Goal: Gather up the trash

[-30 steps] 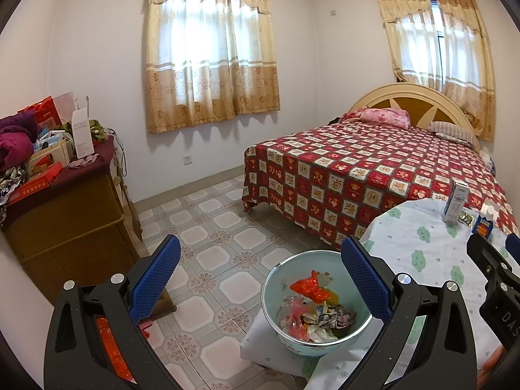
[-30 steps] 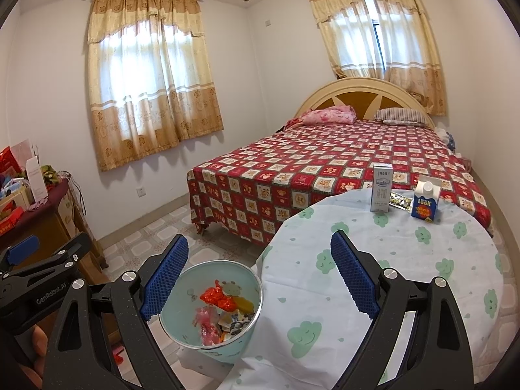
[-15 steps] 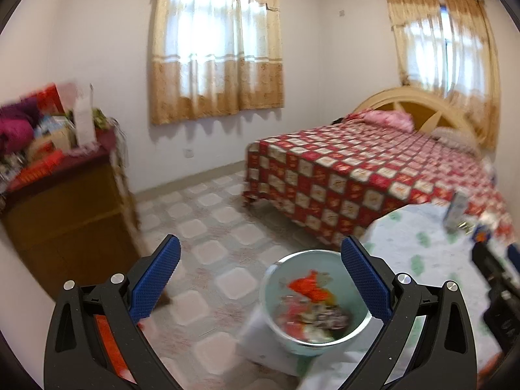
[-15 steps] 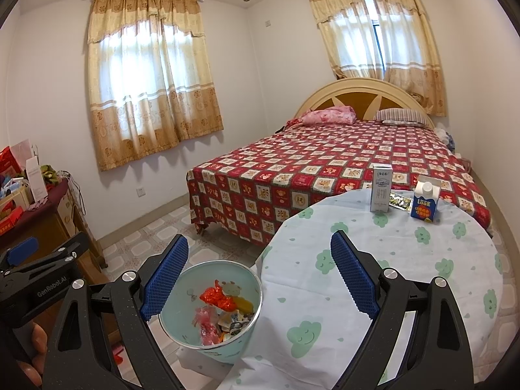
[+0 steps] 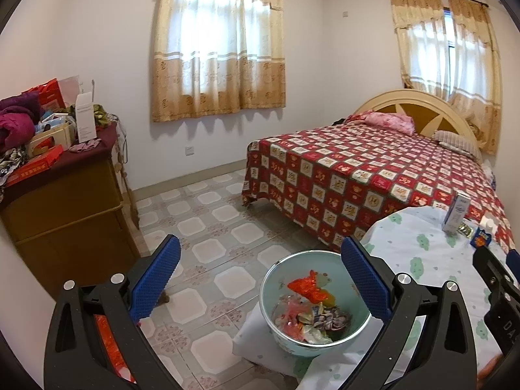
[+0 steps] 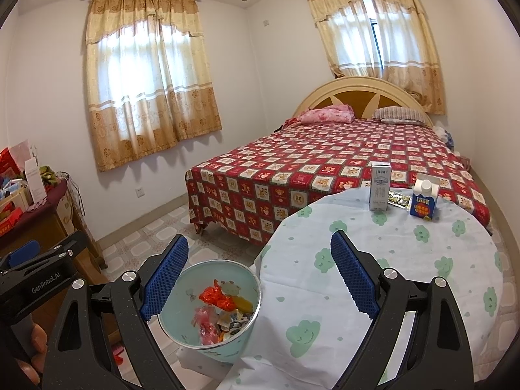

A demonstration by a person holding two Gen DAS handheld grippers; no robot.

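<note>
A pale green bin (image 5: 294, 341) (image 6: 182, 282) stands on a low stool beside the round table and holds crumpled wrappers (image 5: 308, 287) (image 6: 217, 295). On the far side of the table stand a tall white carton (image 6: 379, 187) (image 5: 456, 213), a blue juice carton (image 6: 424, 196) (image 5: 481, 239) and a flat foil wrapper (image 6: 399, 199) between them. My left gripper (image 5: 260, 282) hangs open above the floor and bin, nothing between its blue pads. My right gripper (image 6: 260, 276) is open too, empty, over the table's near edge. Each gripper shows at the other view's edge.
The round table (image 6: 406, 260) wears a white cloth with green clouds. A bed with a red checked cover (image 6: 325, 162) fills the back right. A wooden cabinet (image 5: 65, 208) piled with boxes and clothes stands at the left. Tiled floor (image 5: 211, 227) lies between them.
The left wrist view has tilted slightly, passing through a blurred frame; the bin sits about where it did. The right gripper and its view have not changed.
</note>
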